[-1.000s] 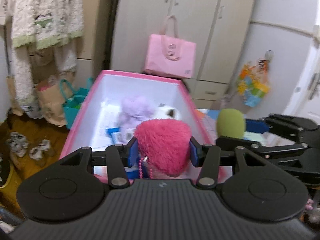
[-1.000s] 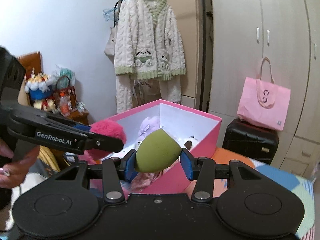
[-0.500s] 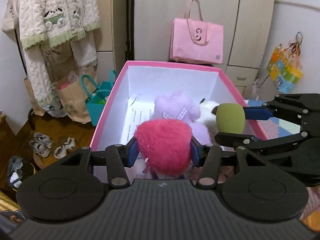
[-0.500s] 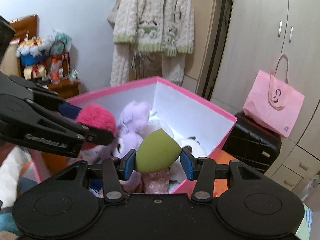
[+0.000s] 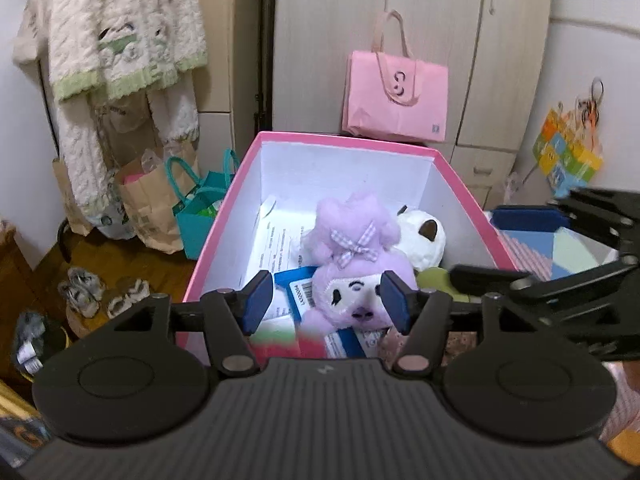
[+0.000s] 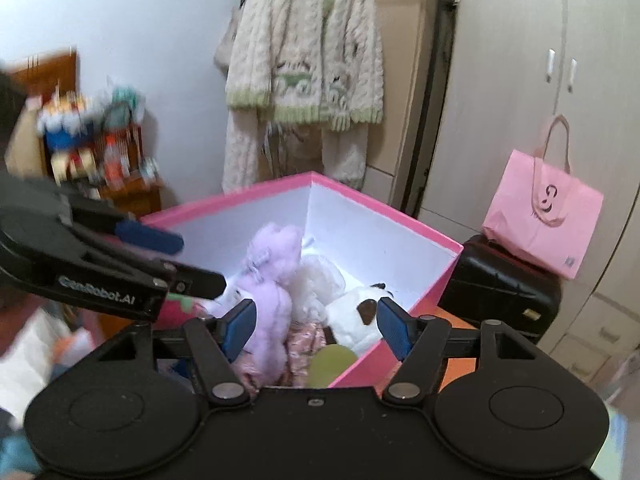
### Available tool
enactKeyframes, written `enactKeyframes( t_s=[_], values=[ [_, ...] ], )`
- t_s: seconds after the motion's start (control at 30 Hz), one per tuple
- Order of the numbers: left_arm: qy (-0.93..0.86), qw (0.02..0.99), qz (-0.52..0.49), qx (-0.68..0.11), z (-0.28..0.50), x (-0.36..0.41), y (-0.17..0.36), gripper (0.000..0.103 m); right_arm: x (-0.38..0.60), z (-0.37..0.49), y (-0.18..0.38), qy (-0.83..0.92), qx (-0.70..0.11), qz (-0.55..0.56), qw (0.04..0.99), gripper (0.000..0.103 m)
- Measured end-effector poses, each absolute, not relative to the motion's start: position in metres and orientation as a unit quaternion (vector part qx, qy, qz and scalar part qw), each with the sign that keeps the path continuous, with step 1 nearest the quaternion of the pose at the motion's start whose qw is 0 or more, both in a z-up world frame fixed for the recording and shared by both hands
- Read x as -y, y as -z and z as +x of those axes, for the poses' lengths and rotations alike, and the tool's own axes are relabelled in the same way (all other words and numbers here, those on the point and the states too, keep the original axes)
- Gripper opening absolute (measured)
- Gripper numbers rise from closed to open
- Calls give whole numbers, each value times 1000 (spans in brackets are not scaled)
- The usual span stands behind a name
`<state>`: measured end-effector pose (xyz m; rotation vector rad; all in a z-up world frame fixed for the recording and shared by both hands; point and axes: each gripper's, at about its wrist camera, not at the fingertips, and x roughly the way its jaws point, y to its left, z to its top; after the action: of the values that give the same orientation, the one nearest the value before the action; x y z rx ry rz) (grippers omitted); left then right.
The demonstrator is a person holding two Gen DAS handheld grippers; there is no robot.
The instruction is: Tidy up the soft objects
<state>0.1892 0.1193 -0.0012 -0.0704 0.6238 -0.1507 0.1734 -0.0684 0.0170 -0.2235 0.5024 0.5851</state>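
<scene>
1. Our left gripper [image 5: 326,300] hangs over the near end of the pink box [image 5: 460,178], its blue-padded fingers [image 5: 256,300] spread wide with nothing between them.
2. Our right gripper [image 6: 316,328] sits over the same box from the other side, fingers [image 6: 394,328] likewise parted and empty.
3. Inside the box we see the purple plush [image 5: 356,268] lying face up in the middle, with the white panda plush [image 5: 422,240] touching it on its far right side.
4. The green sponge [image 6: 332,366] rests in the box near the right gripper's base, just beside the panda.
5. The red fuzzy toy [image 5: 280,340], blurred, lies at the near end of the box, under the left gripper's fingers.
6. Papers and a blue card [image 5: 298,286] line the box floor beneath the plush toys.
7. A pink tote bag [image 5: 396,96] stands behind the box against the wardrobe.
</scene>
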Motion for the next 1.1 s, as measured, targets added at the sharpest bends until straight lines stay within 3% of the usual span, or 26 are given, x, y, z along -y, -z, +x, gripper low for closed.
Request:
enactKeyframes(
  t_s=[0.23, 0.67, 0.8, 0.97, 1.1],
  values=[
    [74, 951, -62, -292, 169, -130, -11, 59, 92, 149, -25, -292, -241, -52, 924, 73],
    [125, 955, -43, -264, 125, -109, -33, 61, 101, 96, -37, -282, -217, -60, 933, 80],
    [130, 956, -42, -259, 114, -103, -40, 73, 111, 88, -41, -270, -215, -46, 937, 89],
    [126, 954, -28, -269, 112, -94, -43, 76, 125, 83, -42, -251, -218, -29, 943, 93],
    [136, 954, -30, -265, 104, -89, -44, 96, 133, 80, -43, -227, -222, -26, 948, 103]
  ],
)
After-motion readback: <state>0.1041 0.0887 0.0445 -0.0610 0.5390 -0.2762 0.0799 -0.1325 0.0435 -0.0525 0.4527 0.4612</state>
